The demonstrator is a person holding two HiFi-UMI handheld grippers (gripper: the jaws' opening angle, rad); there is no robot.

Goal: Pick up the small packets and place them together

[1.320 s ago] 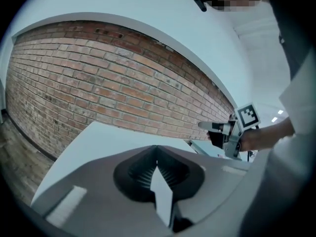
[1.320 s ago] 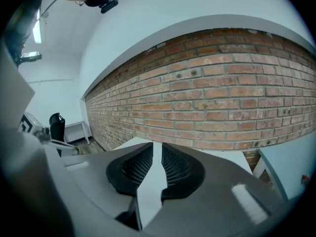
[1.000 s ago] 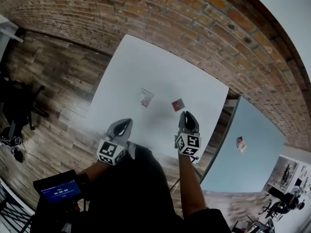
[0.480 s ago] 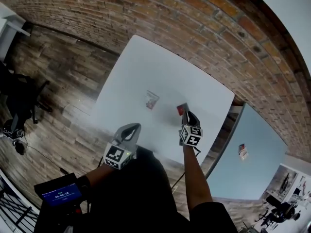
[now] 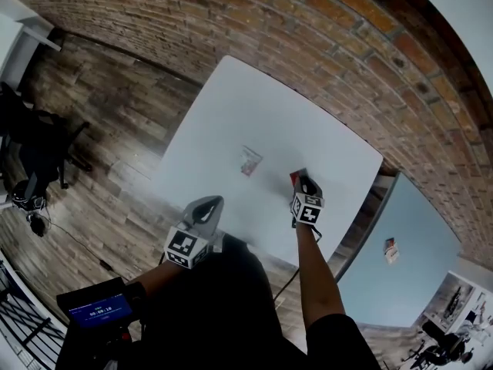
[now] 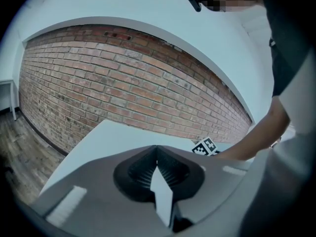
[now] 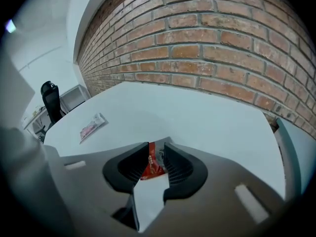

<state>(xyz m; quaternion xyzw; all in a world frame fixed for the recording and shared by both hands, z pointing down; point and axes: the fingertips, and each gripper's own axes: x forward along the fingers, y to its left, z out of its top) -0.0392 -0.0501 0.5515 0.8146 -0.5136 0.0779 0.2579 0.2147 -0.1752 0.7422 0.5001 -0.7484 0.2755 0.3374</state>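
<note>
My right gripper (image 7: 156,149) had just been opening its jaws astride the red packet (image 7: 149,166); my left gripper (image 6: 157,152) was closed on nothing

We log a white counter (image 5: 231,122) with a square top, its far side close to a red brick wall (image 5: 323,37). A second table (image 5: 408,245), pale blue, stands just beside the counter on the right, also near the bricks. The floor (image 5: 108,114) is dark wood planks. A black chair (image 5: 35,156) stands at the left, well apart from the counter. A device with a lit blue screen (image 5: 91,312) sits at the bottom left; we cannot read its display. Above the bricks the wall is plain white plaster (image 6: 123,4).
</note>
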